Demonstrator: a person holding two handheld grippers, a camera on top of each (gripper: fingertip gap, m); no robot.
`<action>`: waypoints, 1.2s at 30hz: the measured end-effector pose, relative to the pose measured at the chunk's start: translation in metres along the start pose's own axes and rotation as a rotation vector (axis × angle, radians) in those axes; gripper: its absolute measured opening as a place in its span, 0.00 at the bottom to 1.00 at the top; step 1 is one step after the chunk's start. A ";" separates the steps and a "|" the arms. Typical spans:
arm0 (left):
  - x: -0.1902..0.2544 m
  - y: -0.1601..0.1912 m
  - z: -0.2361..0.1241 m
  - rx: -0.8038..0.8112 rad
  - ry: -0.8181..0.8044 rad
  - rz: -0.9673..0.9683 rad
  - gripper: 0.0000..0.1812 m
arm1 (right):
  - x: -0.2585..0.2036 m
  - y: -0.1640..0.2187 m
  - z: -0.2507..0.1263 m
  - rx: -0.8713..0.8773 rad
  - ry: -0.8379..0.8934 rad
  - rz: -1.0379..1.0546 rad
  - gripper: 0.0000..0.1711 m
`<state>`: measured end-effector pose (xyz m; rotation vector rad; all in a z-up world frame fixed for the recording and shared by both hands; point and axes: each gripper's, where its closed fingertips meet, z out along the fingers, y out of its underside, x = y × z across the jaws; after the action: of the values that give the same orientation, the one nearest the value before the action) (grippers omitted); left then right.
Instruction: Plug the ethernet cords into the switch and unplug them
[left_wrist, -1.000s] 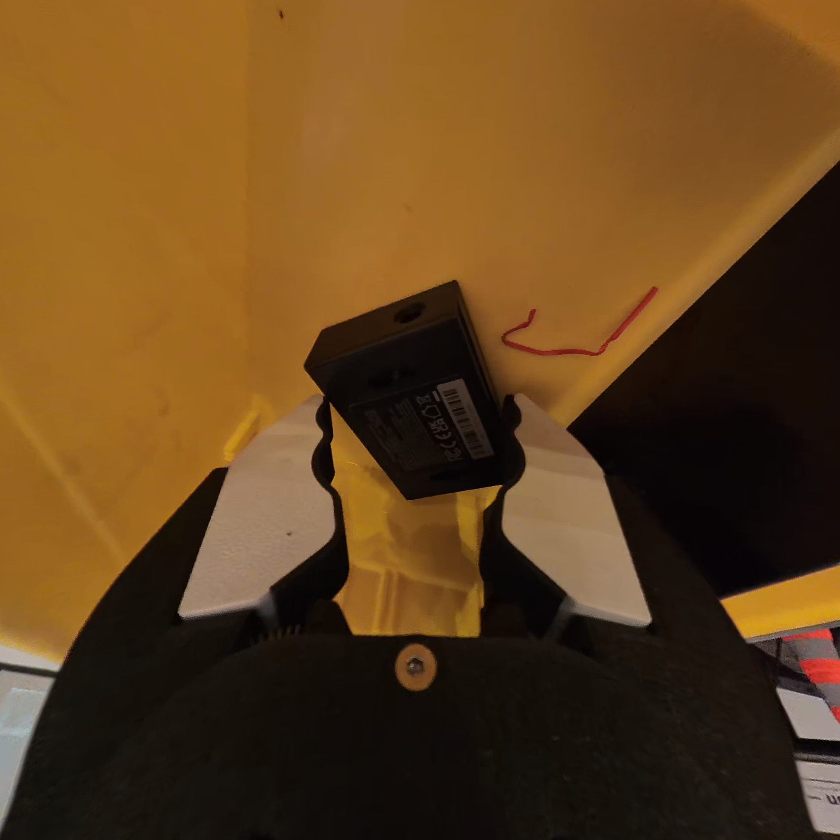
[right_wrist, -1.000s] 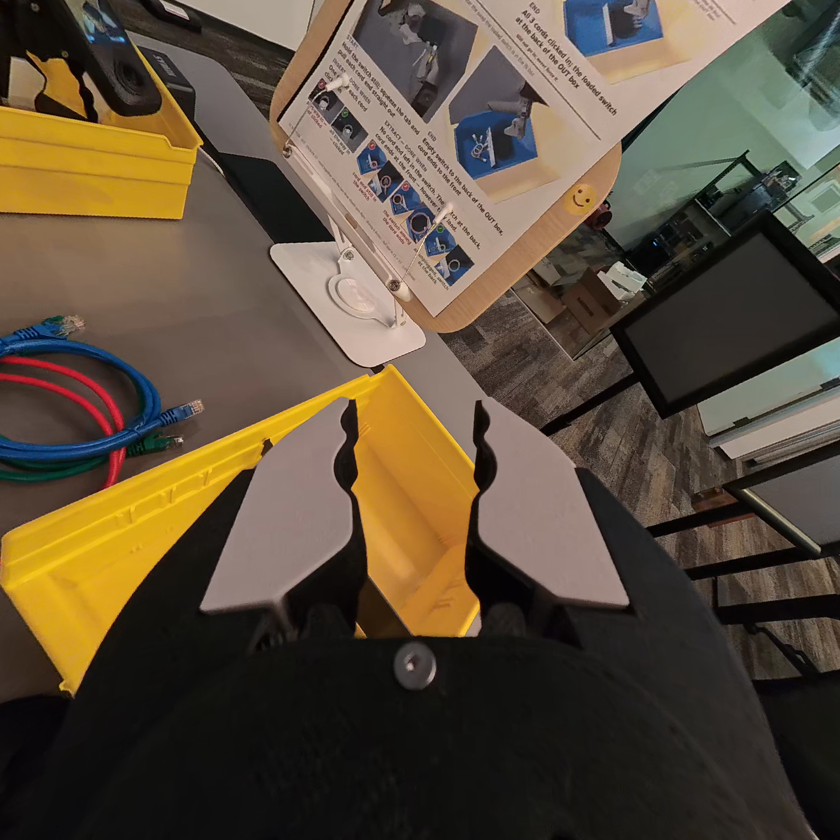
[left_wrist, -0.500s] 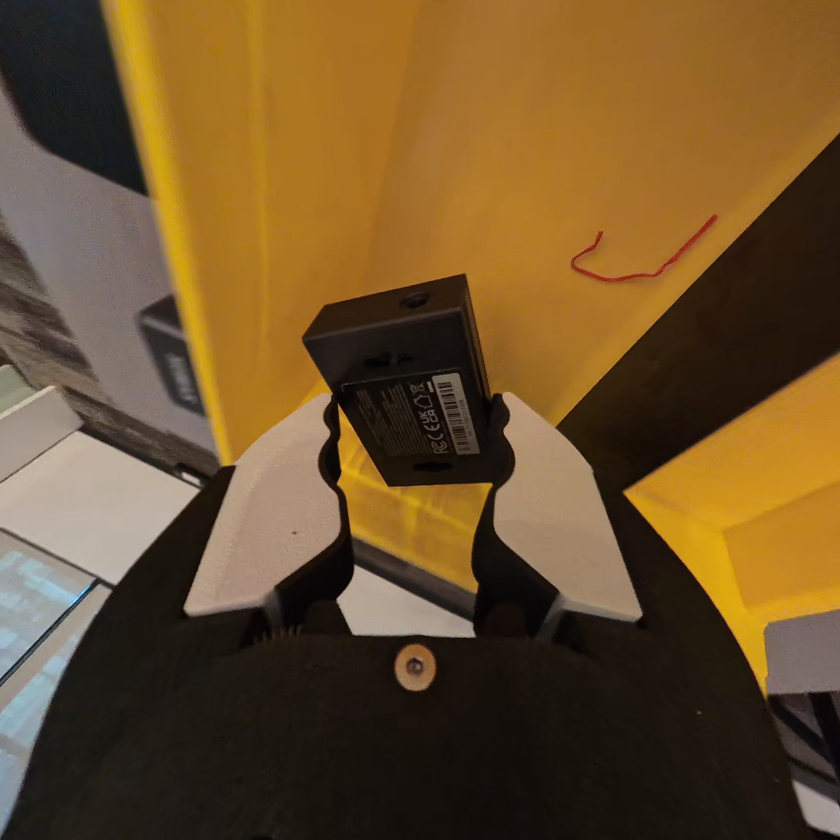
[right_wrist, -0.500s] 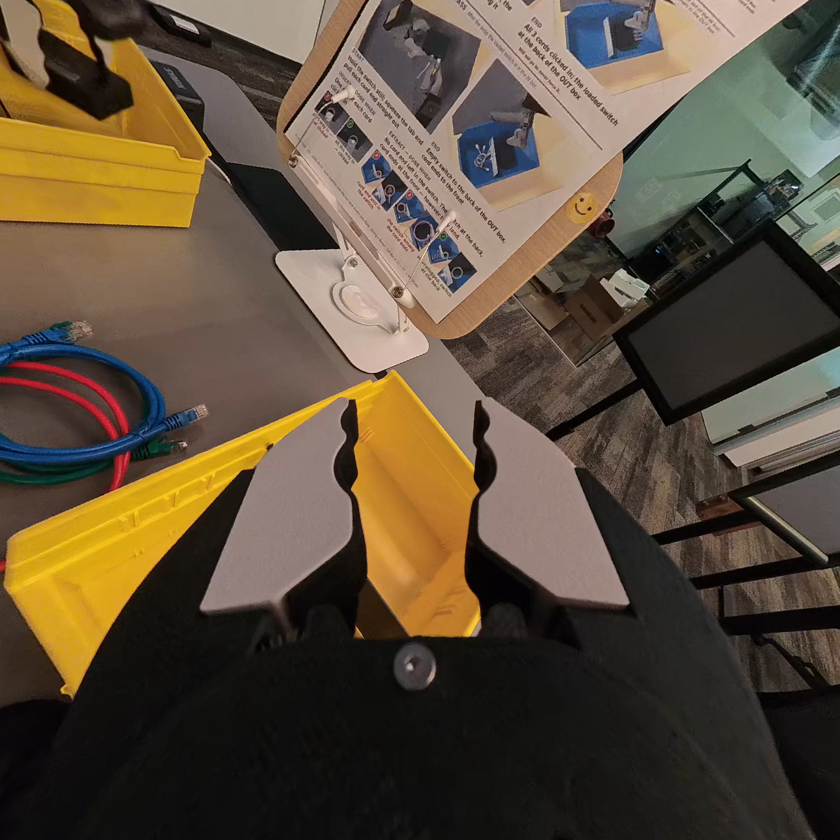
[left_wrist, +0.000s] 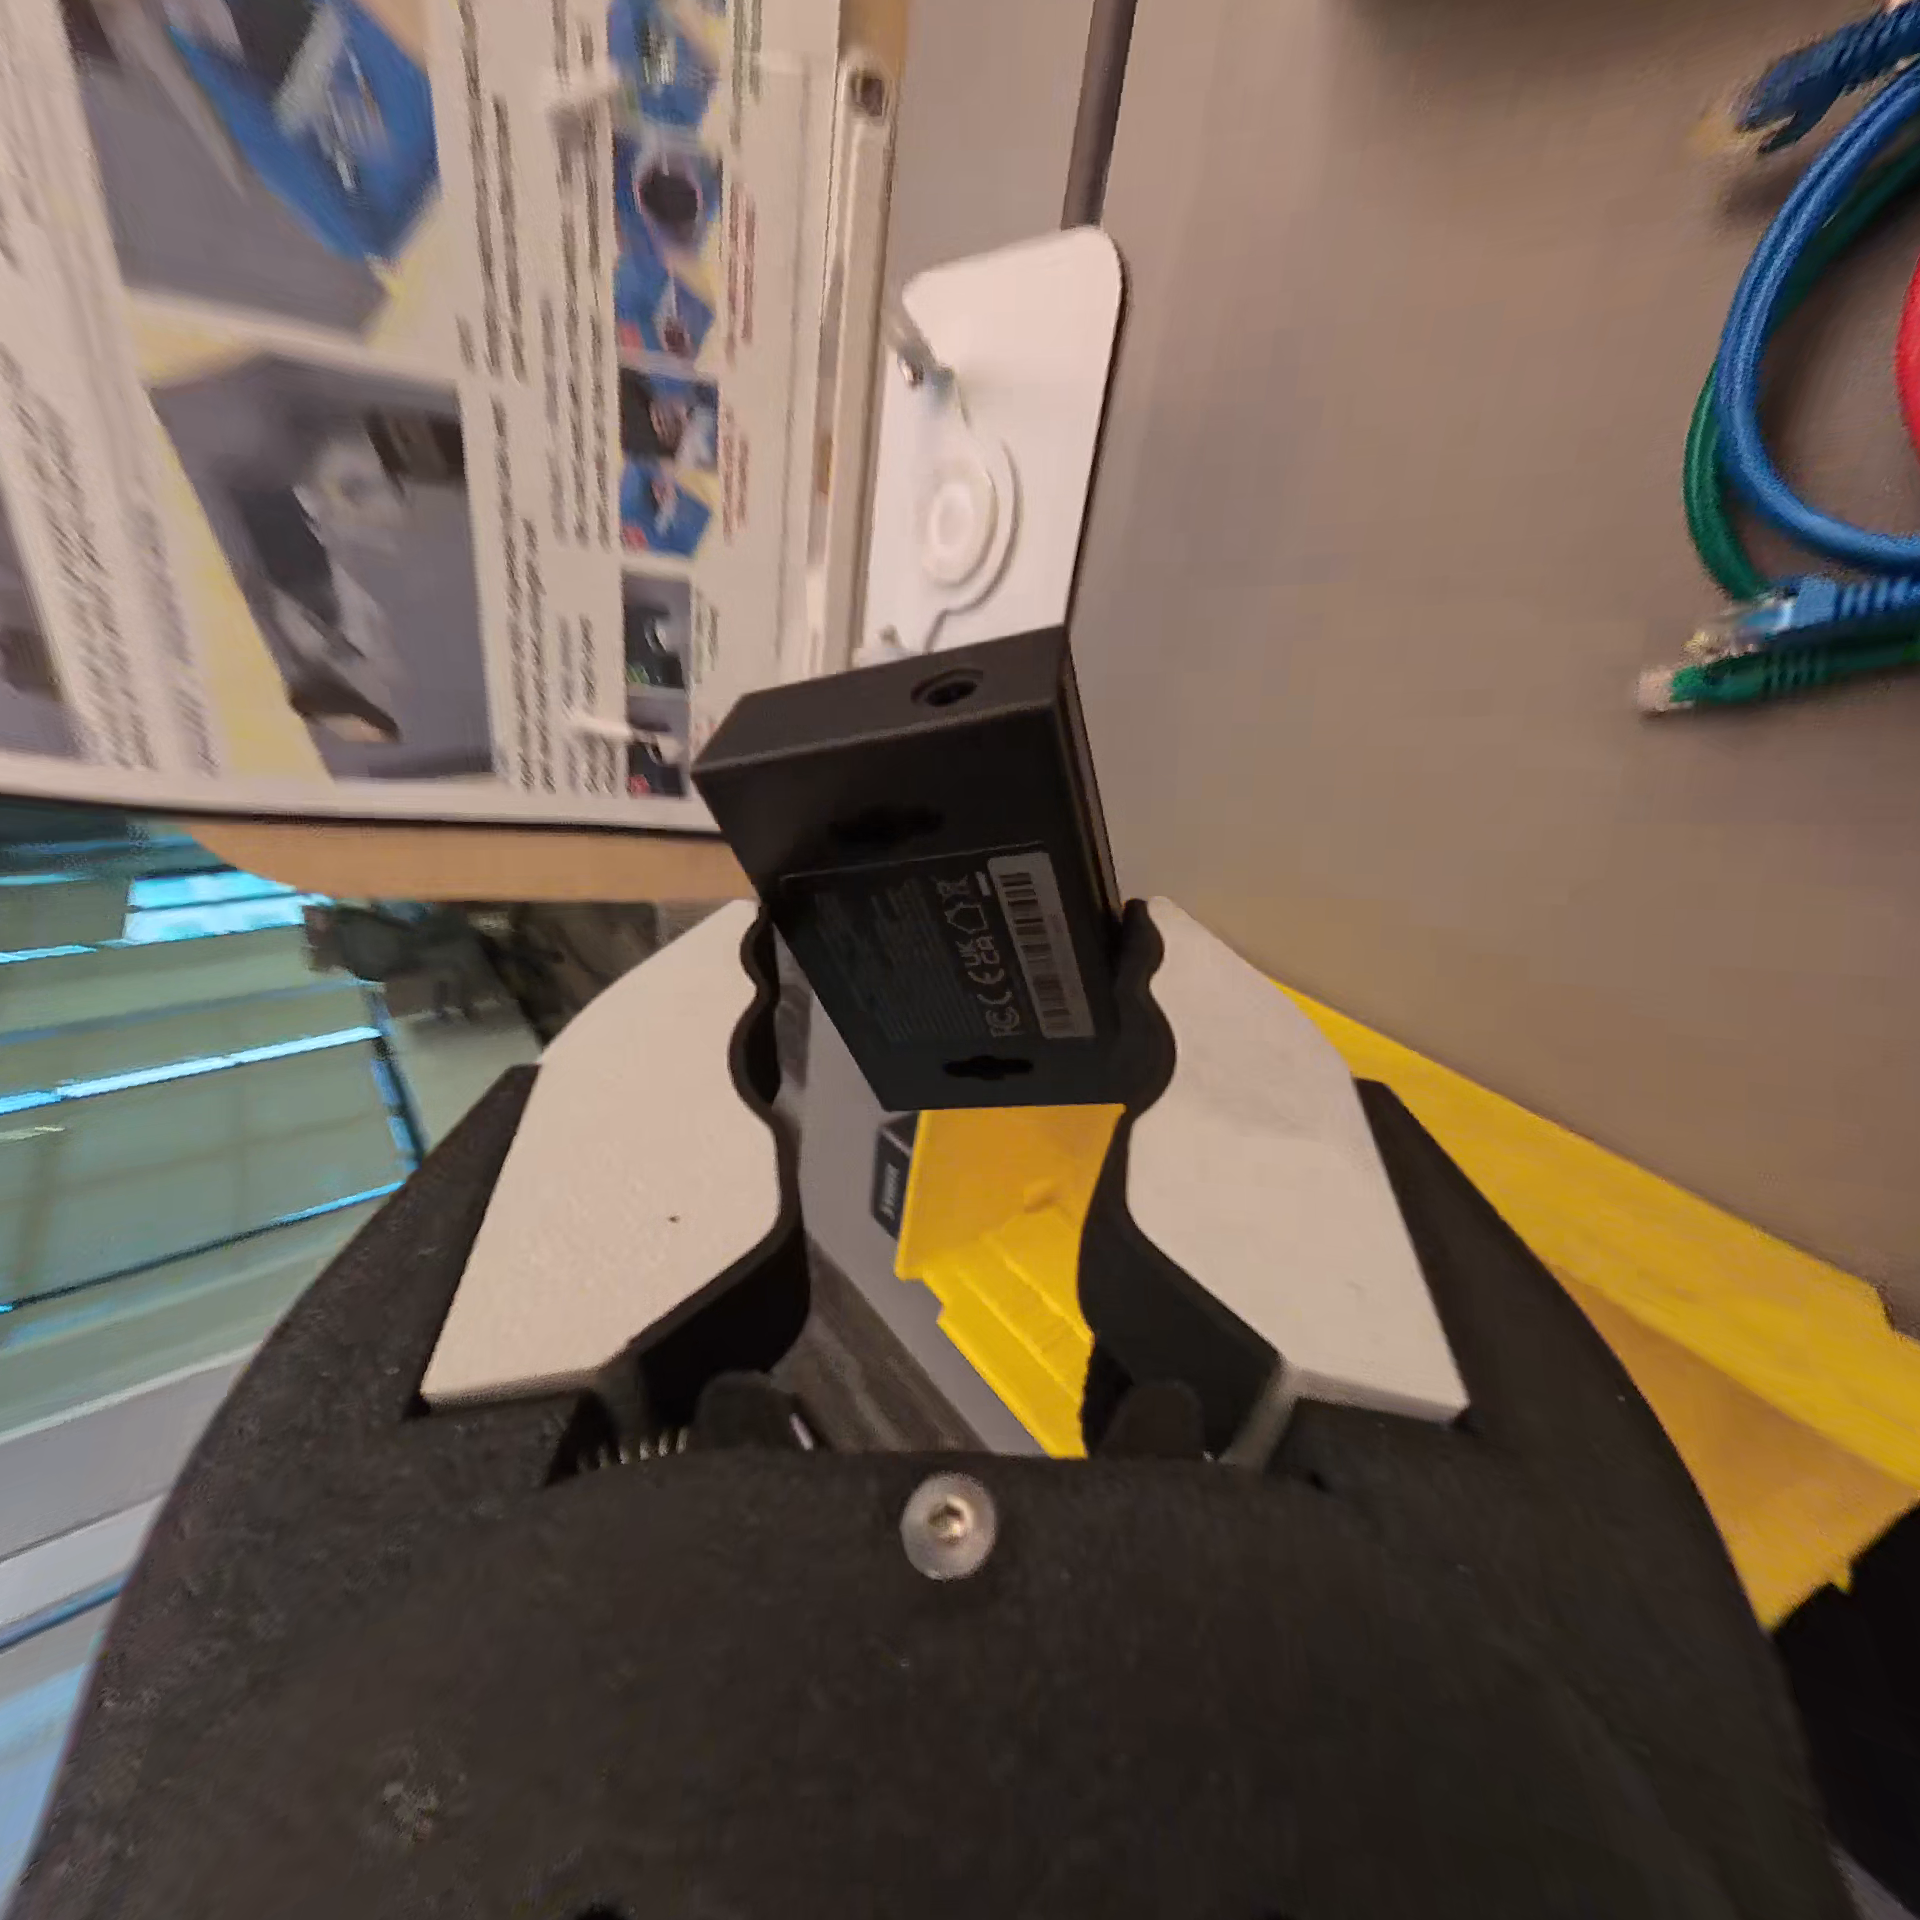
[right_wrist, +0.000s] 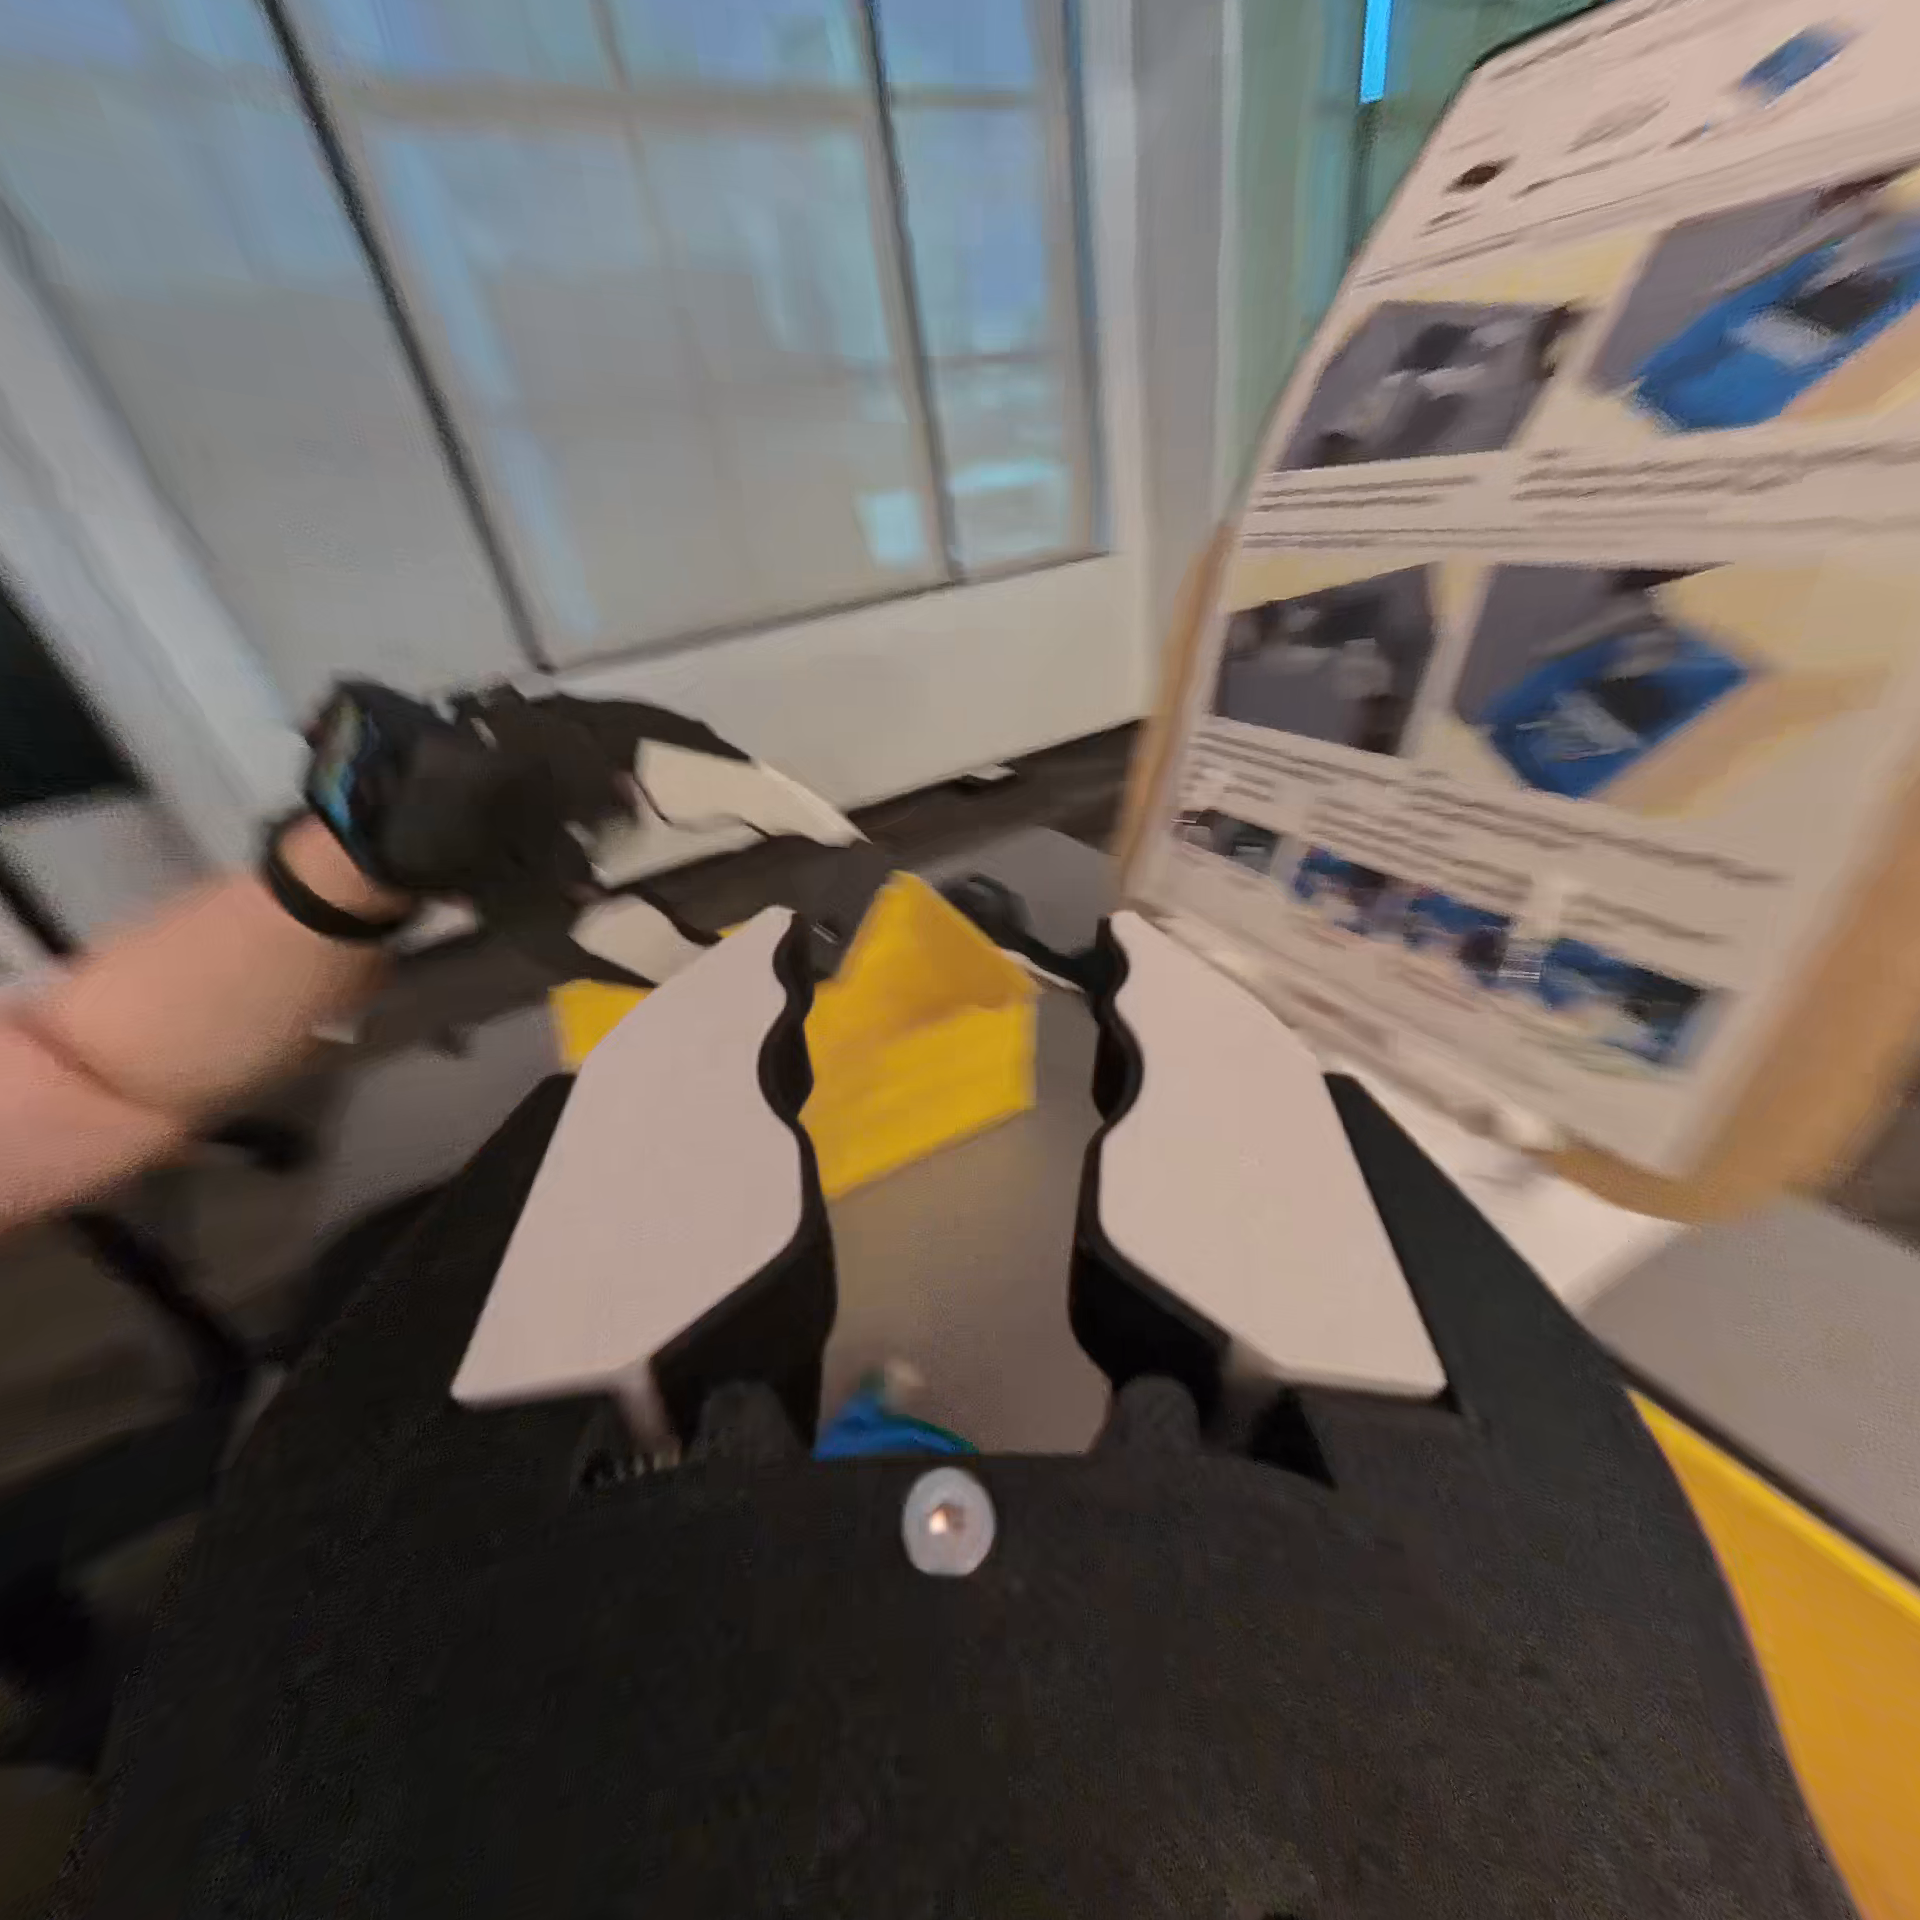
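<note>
Lifted clear of the yellow bin (left_wrist: 1538, 1278) since earlier: switch (left_wrist: 935, 883), now over the grey tabletop (left_wrist: 1455, 623). Instruction board (left_wrist: 364, 416), blurred. Coiled ethernet cords (left_wrist: 1787, 436). Left gripper (left_wrist: 945, 935): jaws pinching switch. Right gripper (right_wrist: 945, 945): jaws spread, seemingly empty.

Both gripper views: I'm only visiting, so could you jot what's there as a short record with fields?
left gripper: shut on a black switch, label side facing the camera
right gripper: open, holding nothing
cords: blue cord, green cord and a red cord lying loose on the grey table, none plugged in
bins: yellow bin below the switch
backdrop: instruction board on a white stand
image quality: blurred
</note>
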<state>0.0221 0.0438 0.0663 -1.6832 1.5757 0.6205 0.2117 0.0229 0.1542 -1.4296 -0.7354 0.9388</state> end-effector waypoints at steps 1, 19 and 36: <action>0.003 -0.012 -0.001 0.002 -0.030 0.036 0.35 | -0.009 0.002 0.013 0.015 -0.063 0.082 0.31; 0.041 -0.052 0.009 -0.125 -0.181 0.210 0.32 | -0.030 0.121 0.094 -0.378 -0.320 0.365 0.16; 0.175 0.108 -0.004 -0.346 0.082 -1.077 0.28 | 0.008 0.060 0.035 -0.223 -0.111 0.045 0.16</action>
<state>-0.0620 -0.0663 -0.0855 -2.4801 0.4187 0.2419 0.1791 0.0415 0.0952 -1.6036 -0.9162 1.0011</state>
